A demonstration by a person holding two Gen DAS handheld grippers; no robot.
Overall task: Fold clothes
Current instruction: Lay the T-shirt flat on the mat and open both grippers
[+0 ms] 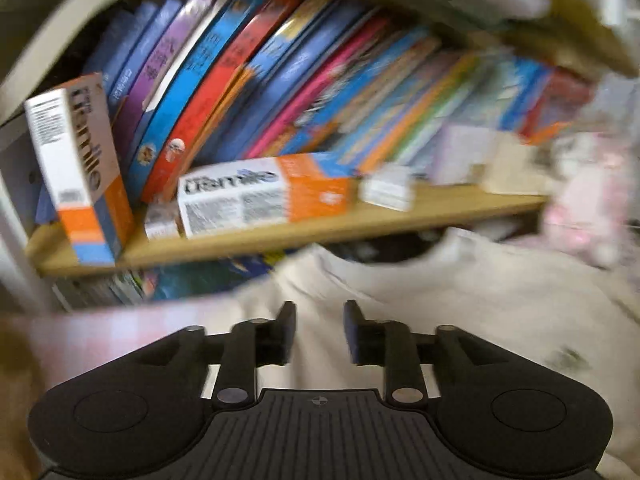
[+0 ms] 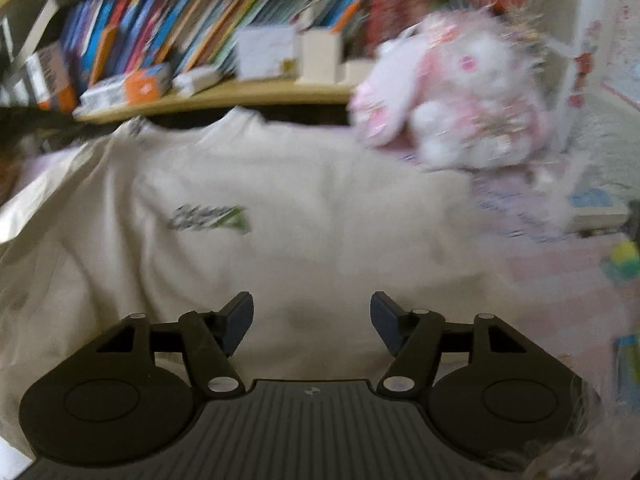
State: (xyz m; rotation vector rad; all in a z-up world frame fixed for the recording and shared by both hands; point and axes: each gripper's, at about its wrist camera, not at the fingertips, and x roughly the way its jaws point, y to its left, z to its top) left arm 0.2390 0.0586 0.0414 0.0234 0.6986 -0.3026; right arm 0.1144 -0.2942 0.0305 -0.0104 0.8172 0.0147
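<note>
A cream T-shirt [image 2: 280, 184] with a small dark and green print [image 2: 208, 218] lies spread flat, its collar toward the bookshelf. In the right wrist view my right gripper [image 2: 312, 308] hovers over the shirt's lower part, open, with nothing between its fingers. The left wrist view shows the same shirt [image 1: 460, 300] on the right. My left gripper [image 1: 320, 316] stands above the shirt's left edge with a gap between its blue pads and no cloth in that gap. Both views are blurred.
A wooden shelf [image 1: 360, 216] behind the shirt carries leaning books [image 1: 248, 80] and orange-and-white boxes [image 1: 264, 196]. A pink and white plush rabbit [image 2: 460, 88] sits at the shirt's far right corner. A pink checked cover [image 2: 560, 280] lies under the shirt, with small toys at the right.
</note>
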